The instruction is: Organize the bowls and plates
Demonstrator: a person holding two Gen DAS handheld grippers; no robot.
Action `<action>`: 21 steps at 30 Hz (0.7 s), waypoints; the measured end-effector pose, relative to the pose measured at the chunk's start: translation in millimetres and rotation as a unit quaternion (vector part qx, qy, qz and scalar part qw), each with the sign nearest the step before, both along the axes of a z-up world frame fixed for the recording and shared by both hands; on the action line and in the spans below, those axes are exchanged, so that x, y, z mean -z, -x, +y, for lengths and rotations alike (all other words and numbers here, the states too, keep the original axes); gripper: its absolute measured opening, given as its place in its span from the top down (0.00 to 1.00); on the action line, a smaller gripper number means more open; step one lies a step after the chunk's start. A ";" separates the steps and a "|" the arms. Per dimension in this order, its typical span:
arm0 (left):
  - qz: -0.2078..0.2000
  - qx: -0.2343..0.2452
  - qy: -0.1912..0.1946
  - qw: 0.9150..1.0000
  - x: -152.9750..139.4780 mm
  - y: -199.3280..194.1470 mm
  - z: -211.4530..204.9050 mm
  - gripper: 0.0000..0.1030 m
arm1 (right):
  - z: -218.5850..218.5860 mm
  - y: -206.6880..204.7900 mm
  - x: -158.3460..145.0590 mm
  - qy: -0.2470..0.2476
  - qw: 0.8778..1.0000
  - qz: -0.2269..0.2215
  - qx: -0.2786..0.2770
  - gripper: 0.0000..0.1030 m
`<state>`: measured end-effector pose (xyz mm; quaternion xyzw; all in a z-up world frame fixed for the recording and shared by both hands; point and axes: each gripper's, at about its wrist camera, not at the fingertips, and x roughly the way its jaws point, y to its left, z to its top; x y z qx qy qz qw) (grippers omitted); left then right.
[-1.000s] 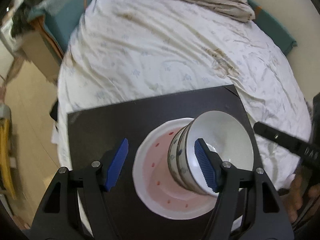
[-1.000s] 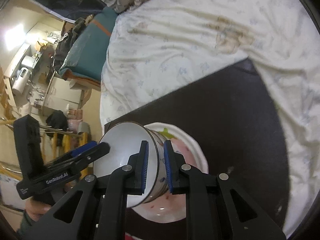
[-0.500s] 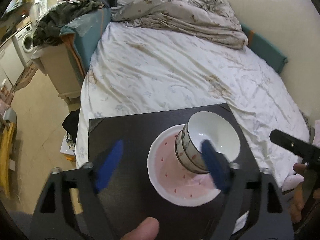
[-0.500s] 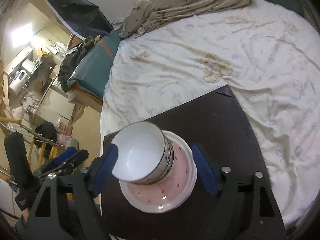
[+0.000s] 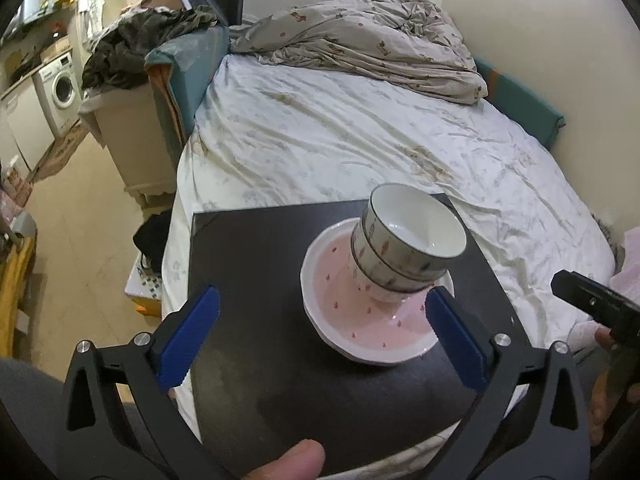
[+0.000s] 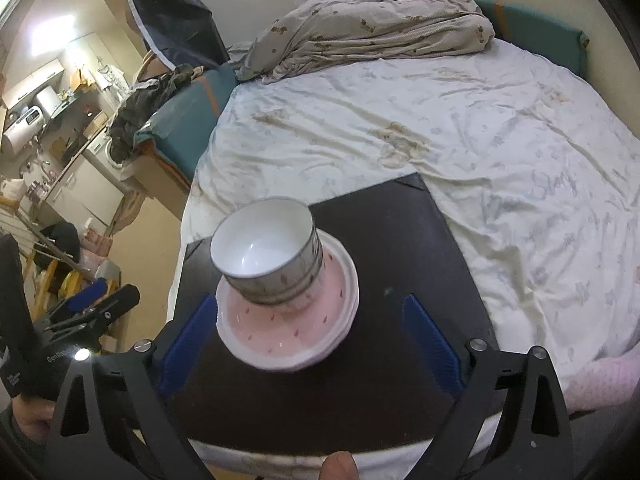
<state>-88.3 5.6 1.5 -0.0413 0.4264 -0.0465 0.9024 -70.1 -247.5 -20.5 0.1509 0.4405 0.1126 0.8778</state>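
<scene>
A stack of white bowls (image 5: pixel 408 244) with dark rims and patterned sides stands on stacked pink plates (image 5: pixel 360 320) with white rims, on a dark board (image 5: pixel 248 280). My left gripper (image 5: pixel 320 340) hangs above the board's near side, its jaws opening wide, pads touching nothing. In the right wrist view the bowls (image 6: pixel 268 256) and plates (image 6: pixel 288 332) lie ahead of my right gripper (image 6: pixel 310 344). Its jaws are opening too, with no pad on the dishes. Each gripper shows at the edge of the other's view.
The board (image 6: pixel 400 248) lies on a bed with a white sheet (image 5: pixel 340 140) and a crumpled blanket (image 5: pixel 360 48) at the far end. A beige cabinet (image 5: pixel 132 132) with clothes on top and a washing machine (image 5: pixel 60 88) stand left, past open floor.
Both grippers let go of the bowl stack, opened wide and drew back and up. The bowls now stand free on the plates.
</scene>
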 end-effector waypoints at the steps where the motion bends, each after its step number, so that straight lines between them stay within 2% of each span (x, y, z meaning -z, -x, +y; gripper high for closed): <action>1: 0.001 0.000 -0.002 1.000 3.3 2.7 -1.9 0.01 | -0.1 3.2 1.4 0.002 1.000 -0.003 0.003 0.02; 4: -0.003 -0.003 -0.016 1.000 9.1 7.0 -8.1 0.01 | 0.1 13.2 8.0 0.007 1.000 -0.014 0.013 0.00; 7: -0.010 -0.002 -0.029 1.000 12.4 4.2 -15.3 0.01 | 5.3 15.9 19.1 0.033 0.999 -0.028 0.014 0.00; 10: -0.010 -0.017 -0.026 0.999 14.4 0.2 -14.7 0.00 | 12.0 8.0 28.7 0.045 0.998 -0.029 0.020 0.00; 16: -0.011 -0.012 -0.032 0.999 16.8 -0.1 -17.6 0.00 | 19.3 10.0 25.5 0.069 0.995 -0.068 0.026 0.00; 19: -0.006 -0.012 -0.036 0.999 20.7 -0.3 -19.3 0.00 | 19.4 8.4 27.2 0.072 0.995 -0.060 0.027 0.00; 21: -0.002 -0.013 -0.035 0.999 22.2 -0.3 -20.1 0.00 | 15.4 5.0 30.1 0.052 0.997 -0.042 0.028 0.00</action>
